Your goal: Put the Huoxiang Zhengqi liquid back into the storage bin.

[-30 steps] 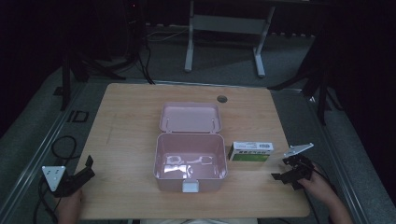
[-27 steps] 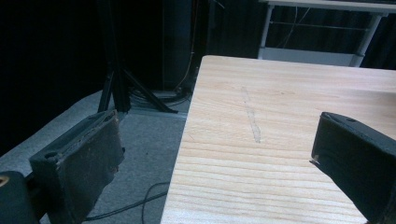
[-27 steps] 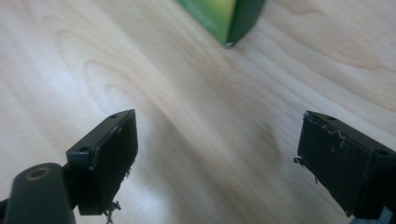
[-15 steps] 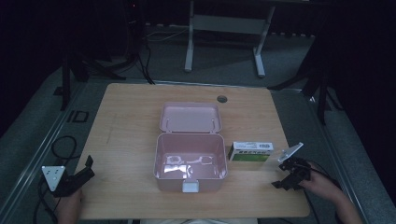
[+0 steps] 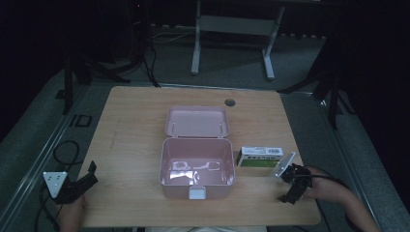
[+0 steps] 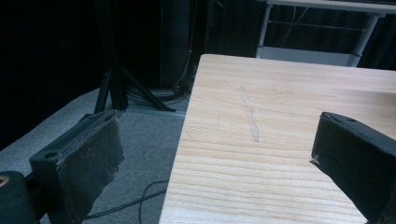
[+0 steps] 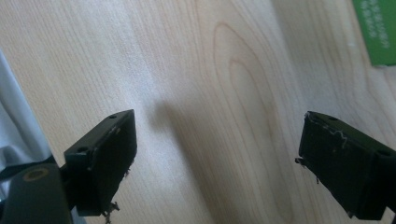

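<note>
From the high view, the right gripper [image 5: 292, 186] hangs over the near right corner of the wooden table [image 5: 135, 125], close to both the right edge and the near edge, tilted with its tip pointing down. Just ahead of it and a little to its left lies a green-and-white carton [image 5: 259, 157], a flat rectangular box, apart from the claw. Further left stands an open pink plastic box [image 5: 197, 166], rounded at the corners, its lid [image 5: 196, 122] tipped back. Bare wood lies between gripper and carton. The left gripper [image 5: 80, 183] sits at the near left edge, well apart from the box.

In the left gripper view, the jaws stand wide and hold nothing; the table edge runs between them, with grey floor [image 6: 144, 154] under the left jaw.

In the right gripper view, the jaws gape wide over smooth, grained wood, empty. The carton's green corner [image 7: 378, 32] shows beyond the right jaw.
</note>
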`<state>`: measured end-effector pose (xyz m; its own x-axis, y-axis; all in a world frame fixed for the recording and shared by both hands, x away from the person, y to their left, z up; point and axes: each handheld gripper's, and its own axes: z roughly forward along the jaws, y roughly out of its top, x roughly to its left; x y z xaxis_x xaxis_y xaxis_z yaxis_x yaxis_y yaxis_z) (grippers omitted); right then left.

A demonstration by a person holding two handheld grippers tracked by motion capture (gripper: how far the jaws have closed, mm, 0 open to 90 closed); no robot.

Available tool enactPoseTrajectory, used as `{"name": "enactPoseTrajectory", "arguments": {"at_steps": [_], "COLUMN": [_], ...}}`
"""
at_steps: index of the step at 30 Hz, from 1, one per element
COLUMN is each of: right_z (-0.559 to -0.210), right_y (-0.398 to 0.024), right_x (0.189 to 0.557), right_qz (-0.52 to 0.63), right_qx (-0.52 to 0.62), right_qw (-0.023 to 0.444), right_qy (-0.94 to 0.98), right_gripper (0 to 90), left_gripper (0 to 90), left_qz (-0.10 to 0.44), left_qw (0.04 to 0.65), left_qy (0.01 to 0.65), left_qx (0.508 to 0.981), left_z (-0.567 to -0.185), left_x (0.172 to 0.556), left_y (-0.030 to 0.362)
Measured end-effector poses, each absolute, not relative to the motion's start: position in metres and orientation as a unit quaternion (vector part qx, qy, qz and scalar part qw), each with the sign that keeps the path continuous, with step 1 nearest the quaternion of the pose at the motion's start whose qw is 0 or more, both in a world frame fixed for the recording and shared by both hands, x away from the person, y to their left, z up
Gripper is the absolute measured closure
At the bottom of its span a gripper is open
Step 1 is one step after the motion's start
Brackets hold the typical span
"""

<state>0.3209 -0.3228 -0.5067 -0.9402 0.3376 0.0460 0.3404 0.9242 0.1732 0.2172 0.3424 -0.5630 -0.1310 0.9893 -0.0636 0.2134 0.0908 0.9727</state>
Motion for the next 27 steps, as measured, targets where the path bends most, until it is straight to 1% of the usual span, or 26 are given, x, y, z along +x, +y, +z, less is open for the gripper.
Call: {"name": "enactPoseTrajectory", "arguments": {"at_steps": [2,7,14,16,24,26,27], "right_z": [-0.506,-0.505,-0.502,-0.501,-0.487,-0.485,-0.483], "right_y": [-0.317,-0.304,-0.286,-0.282,-0.263,-0.259,-0.257], "right_x": [0.322,0.322,0.321,0.322,0.32,0.32,0.319], "right_qz": [-0.079,-0.06,-0.033,-0.025,-0.016,-0.012,-0.011], "right_qx": [-0.169,-0.146,-0.112,-0.105,-0.057,-0.043,-0.042], "right_qw": [0.001,0.0,0.019,0.018,0.022,0.017,0.019], "right_qy": [-0.983,-0.987,-0.993,-0.994,-0.998,-0.999,-0.999], "right_gripper": [11.0,11.2,12.3,12.5,16.5,16.9,18.5], "left_gripper": [2.1,2.1,2.1,2.1,2.1,2.1,2.1], "left_qz": [0.452,0.451,0.45,0.449,0.448,0.448,0.448], "left_qw": [0.43,0.43,0.43,0.431,0.432,0.433,0.434], "left_qy": [0.601,0.601,0.6,0.601,0.599,0.599,0.598], "left_qx": [0.5,0.501,0.502,0.502,0.503,0.503,0.503], "left_z": [-0.563,-0.563,-0.563,-0.563,-0.563,-0.563,-0.563], "left_x": [0.217,0.217,0.217,0.217,0.217,0.217,0.217], "left_y": [0.342,0.342,0.343,0.343,0.343,0.343,0.343]}}
